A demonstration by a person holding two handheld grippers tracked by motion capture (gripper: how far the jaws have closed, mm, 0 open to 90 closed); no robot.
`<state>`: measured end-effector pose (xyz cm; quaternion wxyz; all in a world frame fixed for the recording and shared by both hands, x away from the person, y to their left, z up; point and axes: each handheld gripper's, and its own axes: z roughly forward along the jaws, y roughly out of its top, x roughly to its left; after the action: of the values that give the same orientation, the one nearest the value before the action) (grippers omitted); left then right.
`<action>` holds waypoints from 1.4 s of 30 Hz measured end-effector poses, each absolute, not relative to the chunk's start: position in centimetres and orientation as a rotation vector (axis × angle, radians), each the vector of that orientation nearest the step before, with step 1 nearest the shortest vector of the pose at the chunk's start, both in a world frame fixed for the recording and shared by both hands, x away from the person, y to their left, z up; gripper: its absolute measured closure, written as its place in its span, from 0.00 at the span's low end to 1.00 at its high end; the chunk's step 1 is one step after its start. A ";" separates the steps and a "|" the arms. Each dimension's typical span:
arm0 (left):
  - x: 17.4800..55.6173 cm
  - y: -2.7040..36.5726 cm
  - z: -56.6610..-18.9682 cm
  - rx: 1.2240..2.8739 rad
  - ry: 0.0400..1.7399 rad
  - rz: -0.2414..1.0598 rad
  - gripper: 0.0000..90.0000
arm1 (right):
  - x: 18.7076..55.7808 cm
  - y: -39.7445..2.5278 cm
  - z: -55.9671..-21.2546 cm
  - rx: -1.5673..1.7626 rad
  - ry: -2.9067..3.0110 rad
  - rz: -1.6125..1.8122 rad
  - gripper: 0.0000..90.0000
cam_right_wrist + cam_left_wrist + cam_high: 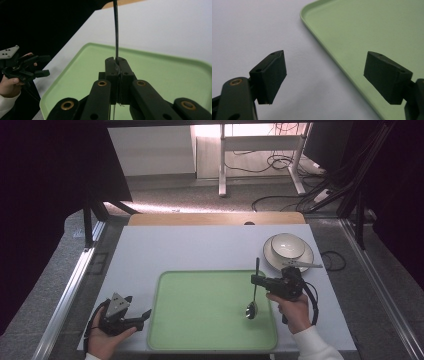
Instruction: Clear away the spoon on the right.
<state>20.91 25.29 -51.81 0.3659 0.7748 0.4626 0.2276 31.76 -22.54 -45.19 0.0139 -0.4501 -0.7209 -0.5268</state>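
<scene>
Black jaws of our right gripper (116, 65) pinch the spoon (253, 290) mid-handle, its bowl just above the green tray (200, 330). We lower gently and release only once it rests flat. Our left gripper (324, 77) waits wide open beside the tray.

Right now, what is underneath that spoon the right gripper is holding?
Under the spoon lies the green tray, bare around it. The right gripper holds the handle, with the bowl end low over the tray. Whether it touches the tray cannot be told; the spot beneath it is covered.
</scene>
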 end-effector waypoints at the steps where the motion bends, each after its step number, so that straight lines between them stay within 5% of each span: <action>1: 20.9 25.3 -51.8 1.993 1.190 0.584 0.20 | 31.6 -22.5 -45.4 -1.411 -2.239 -1.627 0.99; 26: 21.1 25.0 -52.1 2.011 1.179 0.573 0.20 | 31.9 -20.3 -50.9 -1.635 -2.295 -1.298 0.92; 42: 21.1 25.0 -52.2 2.017 1.176 0.572 0.20 | 31.8 -19.3 -51.4 -1.679 -2.458 -1.185 0.88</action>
<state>21.11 24.95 -52.18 0.3606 0.7825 0.4565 0.2218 31.84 -19.27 -51.37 -0.0309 -0.5237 -0.7668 -0.3698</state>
